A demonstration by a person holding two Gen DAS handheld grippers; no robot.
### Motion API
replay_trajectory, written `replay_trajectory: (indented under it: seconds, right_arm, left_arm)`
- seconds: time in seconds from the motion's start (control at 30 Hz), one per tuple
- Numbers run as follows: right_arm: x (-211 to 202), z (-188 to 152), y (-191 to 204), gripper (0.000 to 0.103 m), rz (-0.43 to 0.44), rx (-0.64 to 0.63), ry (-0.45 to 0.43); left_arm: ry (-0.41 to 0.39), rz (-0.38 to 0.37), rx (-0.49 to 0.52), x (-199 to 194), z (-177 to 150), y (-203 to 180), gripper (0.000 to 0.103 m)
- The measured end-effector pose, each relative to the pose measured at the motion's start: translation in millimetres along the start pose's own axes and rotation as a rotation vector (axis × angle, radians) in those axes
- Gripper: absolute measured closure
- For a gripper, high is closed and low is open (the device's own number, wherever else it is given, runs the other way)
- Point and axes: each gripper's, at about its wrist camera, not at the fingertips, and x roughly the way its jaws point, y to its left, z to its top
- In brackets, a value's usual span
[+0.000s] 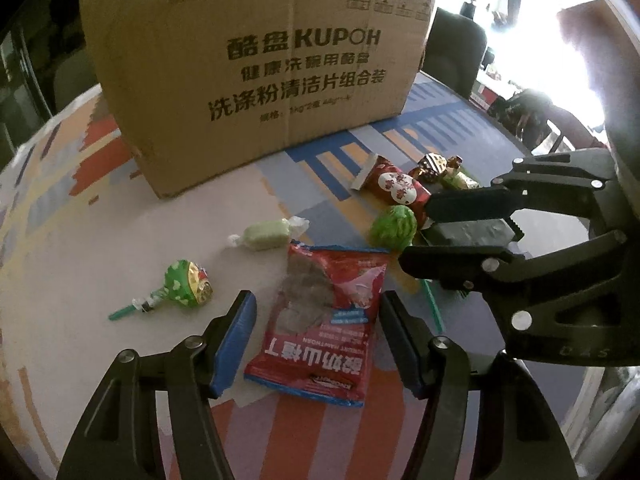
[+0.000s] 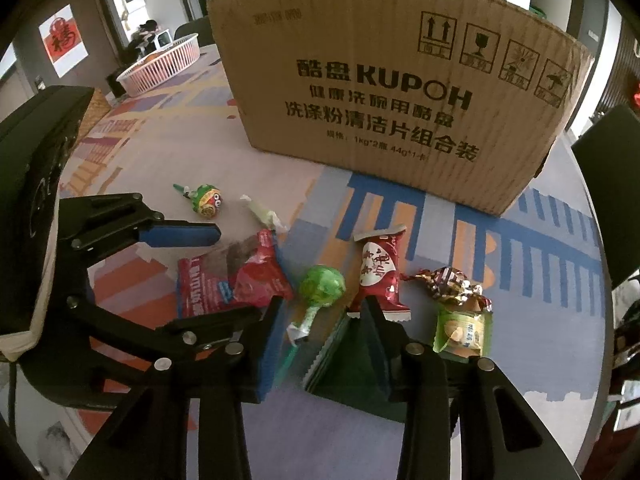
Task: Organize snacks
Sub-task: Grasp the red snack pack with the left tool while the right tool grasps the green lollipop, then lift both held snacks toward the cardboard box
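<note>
A: Snacks are seen scattered on the patterned table (image 1: 80, 240), in front of the cardboard box (image 1: 256, 72), which fills the upper middle of both views. How will they be handled?

B: Probably all are light. The red pouch (image 1: 320, 320), in the lower middle of the left wrist view, looks soft and crinkly, so it should be taken by its flat body or a sealed edge, not pressed hard. It lies between the blue pads of the left gripper (image 1: 316, 340), which is held about half open; no contact can be seen.

A: And the right gripper (image 2: 320, 344)?

B: Its jaws are kept rather narrow. A dark green packet (image 2: 352, 360) lies between them, at the lower middle of the right wrist view. Whether the pads already press on it cannot be told.

A: The lollipops?

B: The green lollipop (image 2: 322, 286) and the second lollipop (image 1: 186, 284) are hard but round, so slipping is judged likely; the stick is thin. The wrapped candy (image 1: 266, 234) is small and may be squeezed easily.
</note>
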Motion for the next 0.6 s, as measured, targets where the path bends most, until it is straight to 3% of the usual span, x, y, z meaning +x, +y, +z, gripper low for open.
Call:
replay_trajectory:
  seconds: [0.1,0.23,0.6]
  right_arm:
    - [2,1,-1,0.065,0.005,0.005,0.001]
    - [5,2,-1,0.065,0.004,0.0,0.002]
    - [18,9,3,0.074,0.02,0.014,0.017]
  left_arm:
    - [-0.014,0.0,-0.015,-2,-2,2,0.053]
    - [-0.029,-0.014,-0.056,-6,-4,9,0.06]
    - [-0.051,-0.027,-0.199,-13,-9,20,0.062]
